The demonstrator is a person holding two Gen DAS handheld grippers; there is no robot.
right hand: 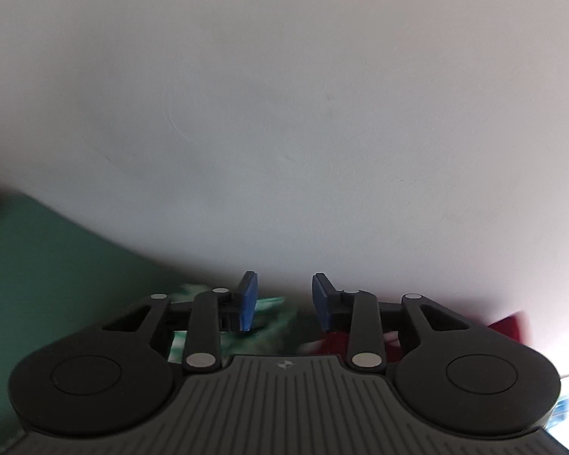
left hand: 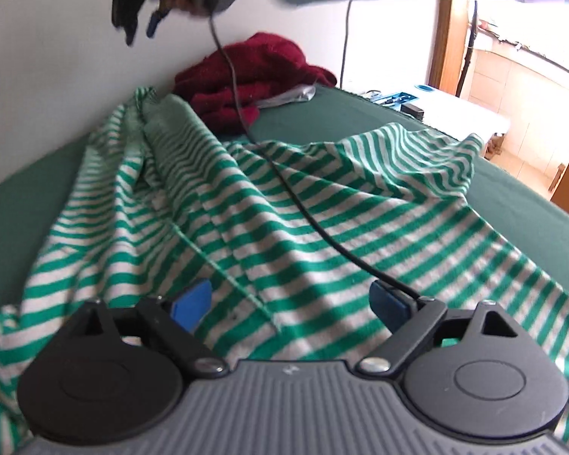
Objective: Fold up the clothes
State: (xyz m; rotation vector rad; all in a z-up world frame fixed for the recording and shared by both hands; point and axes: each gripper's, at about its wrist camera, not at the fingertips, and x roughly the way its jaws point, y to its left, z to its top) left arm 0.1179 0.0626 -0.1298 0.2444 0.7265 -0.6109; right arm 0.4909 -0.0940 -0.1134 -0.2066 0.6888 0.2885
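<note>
A green and white striped garment (left hand: pixel 284 212) lies rumpled on the dark green bed (left hand: pixel 531 208). My left gripper (left hand: pixel 290 303) is open just above its near part, blue pads wide apart, holding nothing. My right gripper (left hand: pixel 140 22) is raised high at the top left of the left wrist view, held in a hand, open and empty. In the right wrist view my right gripper (right hand: pixel 284 299) points at the white wall, pads apart, with a blurred bit of the striped garment (right hand: pixel 273 314) below it.
A dark red garment (left hand: pixel 254 76) is heaped at the back of the bed by the white wall (left hand: pixel 57 76). A black cable (left hand: pixel 296 197) hangs across the striped garment. A white table (left hand: pixel 459 106) and a doorway stand at the right.
</note>
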